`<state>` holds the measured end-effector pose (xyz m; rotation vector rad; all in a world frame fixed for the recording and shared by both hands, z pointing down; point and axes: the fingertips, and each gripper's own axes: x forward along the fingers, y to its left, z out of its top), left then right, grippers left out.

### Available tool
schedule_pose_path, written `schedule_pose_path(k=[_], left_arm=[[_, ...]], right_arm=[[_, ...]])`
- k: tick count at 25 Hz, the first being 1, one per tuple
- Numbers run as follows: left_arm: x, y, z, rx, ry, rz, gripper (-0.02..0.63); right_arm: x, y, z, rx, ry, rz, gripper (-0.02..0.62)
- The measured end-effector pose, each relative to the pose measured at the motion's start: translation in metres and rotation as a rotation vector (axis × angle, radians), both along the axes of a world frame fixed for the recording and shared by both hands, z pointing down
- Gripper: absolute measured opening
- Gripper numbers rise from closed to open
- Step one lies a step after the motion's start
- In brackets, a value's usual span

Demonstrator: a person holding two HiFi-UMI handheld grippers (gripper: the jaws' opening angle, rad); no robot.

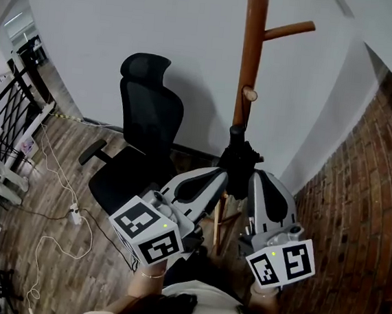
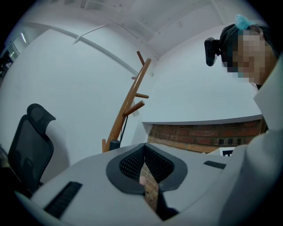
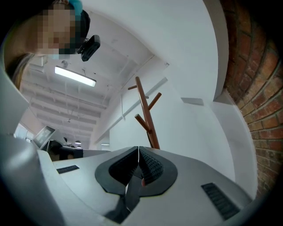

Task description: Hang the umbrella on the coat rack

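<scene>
Beside the pole: umbrella [image 1: 237, 157], black and folded, close to the coat rack [image 1: 250, 54], below its near peg [image 1: 249, 93].
Left gripper [image 2: 143, 150]: jaws together, nothing seen between them.
Right gripper [image 3: 138, 152]: pinched on a dark strap [image 3: 128, 194], likely the umbrella's.
Progress: not yet hung; hooking onto a peg is left.

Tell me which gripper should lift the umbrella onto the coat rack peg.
Right, probably. The right gripper has its jaws closed on a dark strip, seemingly the umbrella, below the peg. The left gripper is shut, with only brick wall showing between its jaws.
</scene>
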<state>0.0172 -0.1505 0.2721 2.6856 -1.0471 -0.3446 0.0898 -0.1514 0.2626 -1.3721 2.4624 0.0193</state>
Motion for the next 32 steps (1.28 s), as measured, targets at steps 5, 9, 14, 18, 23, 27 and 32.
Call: schedule_pose_path(k=[5,9,14,18,23,27,32], left_arm=[[0.0,0.009,0.0,-0.006,-0.007,-0.011,0.011],[-0.001,0.014,0.003,0.002,-0.018,-0.012,0.011],[-0.002,0.022,0.001,0.014,-0.02,0.005,0.011],[-0.008,0.032,0.0,0.022,-0.025,0.032,0.011],[-0.018,0.049,-0.004,0.03,-0.015,0.049,0.011],[-0.026,0.064,-0.002,0.029,-0.009,0.066,0.011],[-0.035,0.088,0.001,0.023,0.002,0.084,0.011]], right_arm=[[0.003,0.01,-0.001,-0.005,0.009,0.019,0.037],[0.002,0.017,0.003,-0.012,0.016,0.025,0.037],[-0.001,0.025,0.003,-0.015,0.031,0.045,0.037],[-0.01,0.035,0.003,-0.018,0.044,0.071,0.037],[-0.02,0.054,0.004,-0.031,0.073,0.09,0.037],[-0.028,0.068,0.006,-0.04,0.085,0.106,0.037],[-0.036,0.093,0.009,-0.048,0.092,0.125,0.037]])
